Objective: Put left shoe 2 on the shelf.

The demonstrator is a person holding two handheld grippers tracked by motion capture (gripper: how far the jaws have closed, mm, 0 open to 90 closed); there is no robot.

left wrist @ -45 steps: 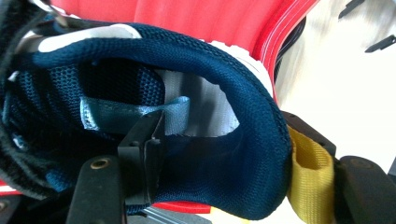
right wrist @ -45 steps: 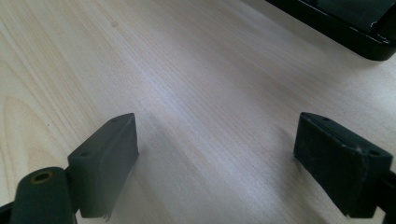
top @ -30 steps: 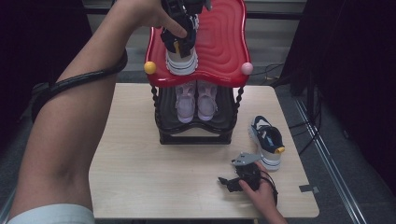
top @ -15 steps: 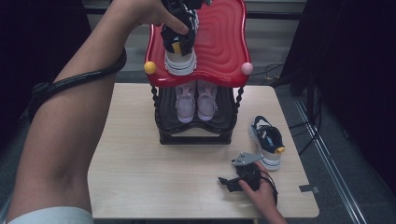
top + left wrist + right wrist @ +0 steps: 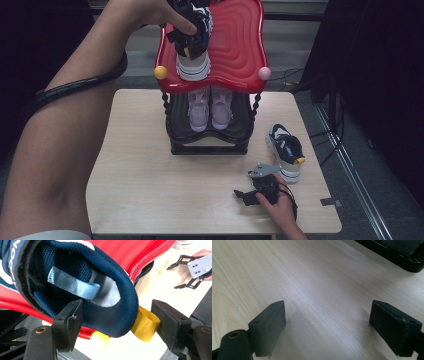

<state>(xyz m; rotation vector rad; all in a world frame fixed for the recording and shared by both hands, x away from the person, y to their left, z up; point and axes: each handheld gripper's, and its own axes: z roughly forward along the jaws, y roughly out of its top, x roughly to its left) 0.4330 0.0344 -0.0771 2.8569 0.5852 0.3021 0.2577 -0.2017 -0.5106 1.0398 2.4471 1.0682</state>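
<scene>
Soft, light navy mesh sneaker (image 5: pixel 82 285); best gripped at padded heel collar. Left tool (image 5: pixel 117 322) open astride it, unpressed; right tool (image 5: pixel 332 322) wide open, empty.

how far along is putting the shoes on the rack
Done: a pink pair sits on the lower shelf. In hand: the left gripper, jaws just opening around the heel, is setting a navy shoe on the red top shelf. Left: its mate lies on the table.
</scene>
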